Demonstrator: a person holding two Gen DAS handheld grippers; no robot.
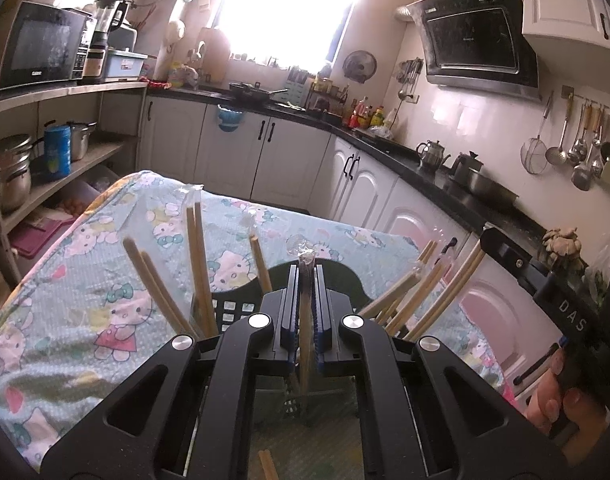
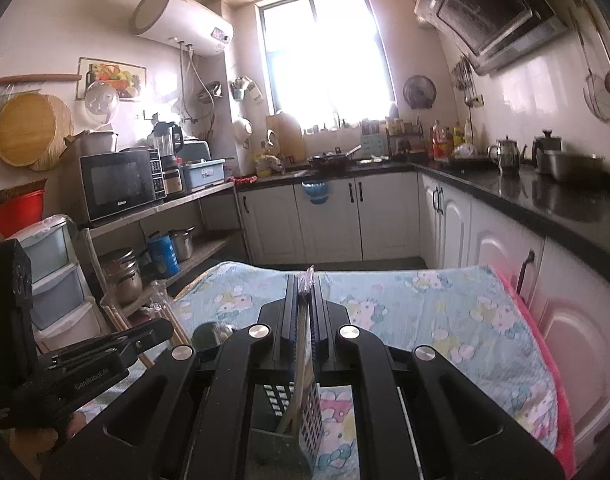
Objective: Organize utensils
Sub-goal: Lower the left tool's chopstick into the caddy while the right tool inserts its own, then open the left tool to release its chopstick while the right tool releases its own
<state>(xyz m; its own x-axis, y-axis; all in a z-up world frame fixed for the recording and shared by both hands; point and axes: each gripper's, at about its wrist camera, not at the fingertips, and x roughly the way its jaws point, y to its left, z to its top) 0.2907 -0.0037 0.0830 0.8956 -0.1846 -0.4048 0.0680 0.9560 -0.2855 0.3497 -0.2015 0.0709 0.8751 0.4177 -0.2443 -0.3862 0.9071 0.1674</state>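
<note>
Several upright chopsticks crowd the basket around left hand-held gripper.

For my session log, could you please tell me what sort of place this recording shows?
Very likely a home kitchen: a black range hood hangs over the dark countertop, metal ladles and strainers hang on a wall rail, and a black microwave sits on a shelf.

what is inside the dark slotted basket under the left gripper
Wooden chopsticks stand in the basket, leaning outward, several in clear plastic sleeves. The left gripper holds one more over it. The basket's floor and the chopsticks' lower ends are hidden behind the gripper.
</note>
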